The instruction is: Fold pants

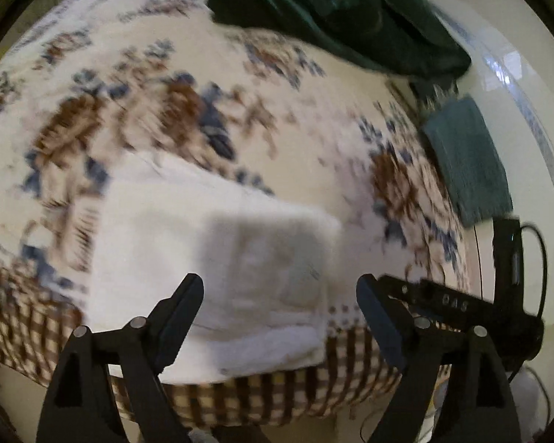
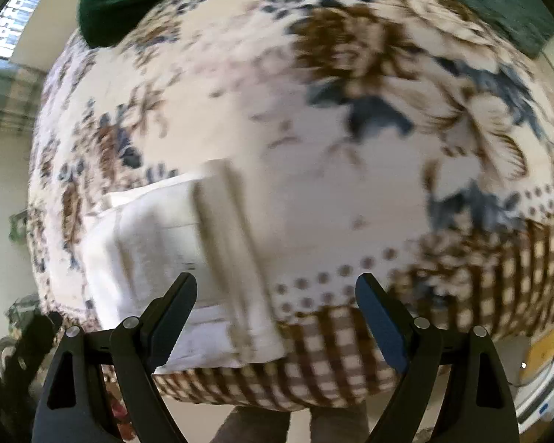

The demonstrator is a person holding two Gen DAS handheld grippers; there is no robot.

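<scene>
1. Left gripper (image 1: 280,291): pointing steeply down over the folded white pants (image 1: 218,280), jaws spread wide, nothing between them, pads not touching the cloth.
2. Right gripper (image 2: 276,291): also angled steeply down, just to the right of the pants (image 2: 173,258), above the bare bedspread (image 2: 314,184). Jaws wide apart, holding nothing.
3. Pants: folded into a compact white rectangle w/ several layers stacked, lying flat on the bedspread (image 1: 240,92) near its front edge, where the floral print gives way to a brown check border. In the right wrist view a waistband-like strip runs along the pants' right side; both views are motion-blurred, so finer detail can't be made out.
4. Other items rel. to the pants: a dark green garment (image 1: 336,14) heaped at the far side of the bed, well apart; a smaller folded teal cloth (image 1: 469,158) off to the far right by the bed's edge.
5. No containers in view.
</scene>
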